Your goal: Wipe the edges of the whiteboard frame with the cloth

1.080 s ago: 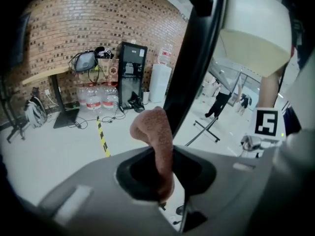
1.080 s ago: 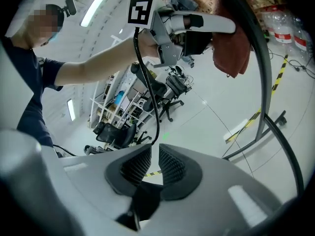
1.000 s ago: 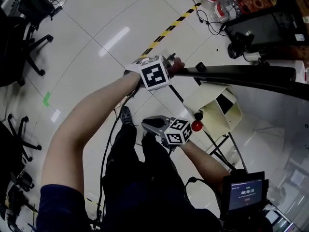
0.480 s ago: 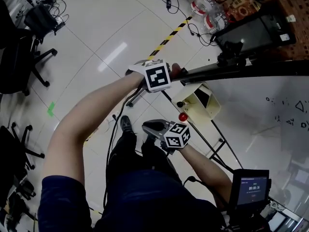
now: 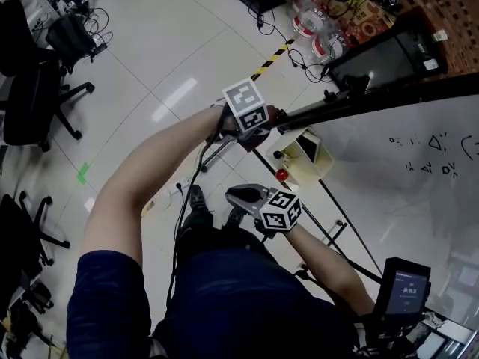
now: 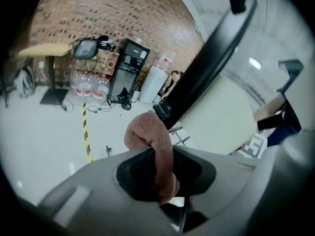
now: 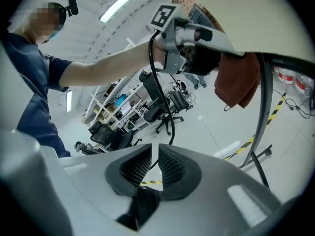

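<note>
Here, one cloth (image 6: 147,132) in left gripper (image 6: 165,175), one whiteboard frame (image 6: 206,63).

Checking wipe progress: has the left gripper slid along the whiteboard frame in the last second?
No: the left gripper with its cloth stays at the same end of the black whiteboard frame.

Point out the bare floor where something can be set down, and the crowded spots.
The tile floor lies bare between the office chairs at the left and the striped tape. It is crowded past the tape, with water bottles and cables, and among the stand legs under the whiteboard.
</note>
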Motion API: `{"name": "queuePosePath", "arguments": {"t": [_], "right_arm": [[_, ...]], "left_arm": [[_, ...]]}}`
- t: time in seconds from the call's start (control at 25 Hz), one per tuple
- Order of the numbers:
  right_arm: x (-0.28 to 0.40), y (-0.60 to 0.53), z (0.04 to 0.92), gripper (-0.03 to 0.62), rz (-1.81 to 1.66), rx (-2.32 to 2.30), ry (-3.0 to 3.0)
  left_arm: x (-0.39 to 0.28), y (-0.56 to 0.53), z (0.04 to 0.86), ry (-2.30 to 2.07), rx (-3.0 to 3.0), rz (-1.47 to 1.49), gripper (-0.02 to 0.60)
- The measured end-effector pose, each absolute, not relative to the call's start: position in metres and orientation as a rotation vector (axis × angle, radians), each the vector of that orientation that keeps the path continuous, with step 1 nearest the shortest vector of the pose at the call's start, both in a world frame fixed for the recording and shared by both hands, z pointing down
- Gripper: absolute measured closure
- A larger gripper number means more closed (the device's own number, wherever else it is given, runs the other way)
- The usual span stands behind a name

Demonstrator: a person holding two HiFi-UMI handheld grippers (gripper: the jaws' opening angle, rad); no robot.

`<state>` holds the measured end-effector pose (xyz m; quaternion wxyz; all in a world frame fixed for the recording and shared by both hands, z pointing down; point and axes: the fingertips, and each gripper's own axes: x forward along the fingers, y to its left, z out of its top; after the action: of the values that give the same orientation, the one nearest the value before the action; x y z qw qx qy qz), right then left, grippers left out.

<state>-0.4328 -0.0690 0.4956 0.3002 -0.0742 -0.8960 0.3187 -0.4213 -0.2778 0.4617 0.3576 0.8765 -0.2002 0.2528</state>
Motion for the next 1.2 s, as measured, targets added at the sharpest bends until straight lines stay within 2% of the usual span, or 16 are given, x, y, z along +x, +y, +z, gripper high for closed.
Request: {"name": "queuePosePath", "arguments": {"t": [0.12,0.28,0.6,1.2], "right_arm": [[-0.431,-0.072,0.482,0.549,0.815,-0.189,-2.39],[-0.429,-0.081,0.47,0.549,0.805,-0.149,-2.411],[-0.436,-0.085,0.457,0.549,0.783,-0.122,-2.44],[-0.462,-0.075,0.435,0.549,0.741,-0.199,-2.471]], "left_arm": [[-0.439,-0.287,0.452,-0.587,2.197,0.484,0.514],[-0.455,-0.298,0.43,-0.663,2.273,0.589,0.514],[-0.434,-0.291,0.402,-0.58,2.363,0.788,0.512],[-0.427,-0.287,0.313,-0.485,2.49,0.744,0.512]]}}
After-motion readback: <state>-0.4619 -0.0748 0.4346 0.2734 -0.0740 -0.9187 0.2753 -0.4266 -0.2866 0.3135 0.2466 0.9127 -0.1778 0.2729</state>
